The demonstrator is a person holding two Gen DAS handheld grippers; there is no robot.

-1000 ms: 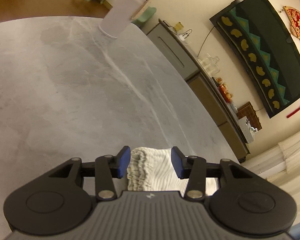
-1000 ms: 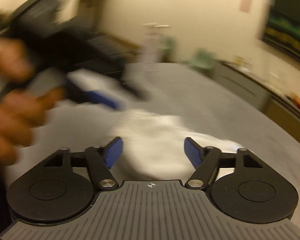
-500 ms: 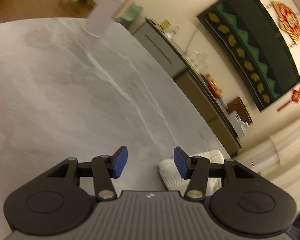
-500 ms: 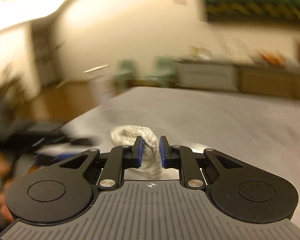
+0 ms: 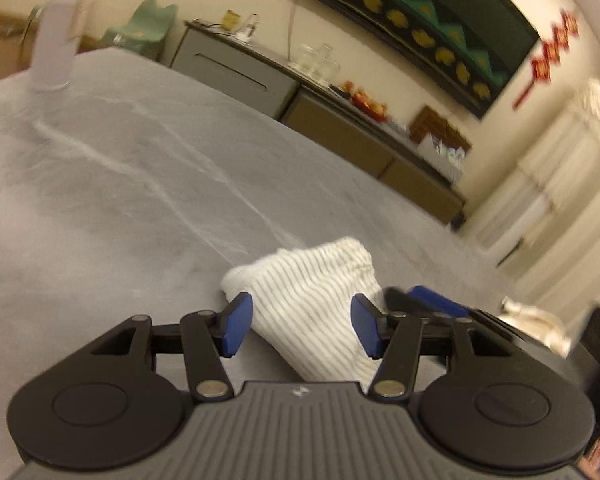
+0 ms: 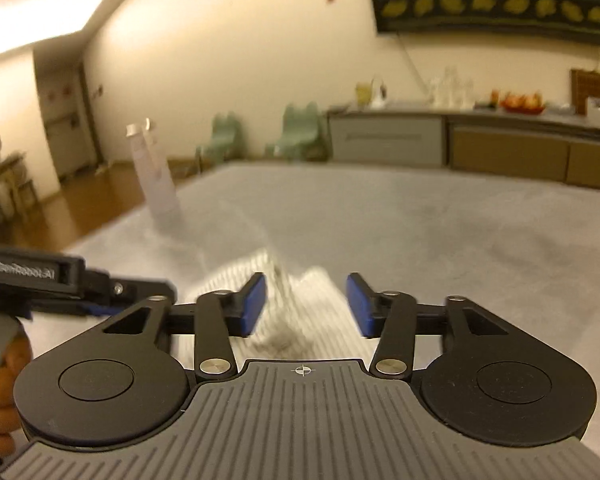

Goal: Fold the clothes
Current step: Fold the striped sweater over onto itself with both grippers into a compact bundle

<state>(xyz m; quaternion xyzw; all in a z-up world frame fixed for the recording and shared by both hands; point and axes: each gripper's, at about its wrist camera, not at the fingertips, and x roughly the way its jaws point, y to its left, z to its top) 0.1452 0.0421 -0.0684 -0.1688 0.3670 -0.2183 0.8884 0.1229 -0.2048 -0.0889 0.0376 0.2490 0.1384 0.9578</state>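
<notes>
A white ribbed garment [image 5: 312, 296] lies bunched on the grey marble table [image 5: 120, 184]. My left gripper [image 5: 300, 326] is open, its blue pads either side of the cloth, not closed on it. In the right wrist view the same cloth [image 6: 304, 304] is blurred between the open pads of my right gripper [image 6: 306, 306]. The right gripper's blue pad [image 5: 436, 300] shows in the left wrist view just right of the cloth. The left gripper's body [image 6: 60, 284] shows at the left of the right wrist view.
A tall translucent bottle [image 5: 58, 36] stands at the table's far left edge; it also shows in the right wrist view [image 6: 152, 176]. Sideboards [image 6: 460, 144] and green chairs [image 6: 300, 128] stand beyond the table. A hand [image 6: 0, 384] grips the left tool.
My right gripper was shut on the cloth half a second ago and has opened, leaving the cloth on the table. My left gripper has swung back over the cloth, still open.
</notes>
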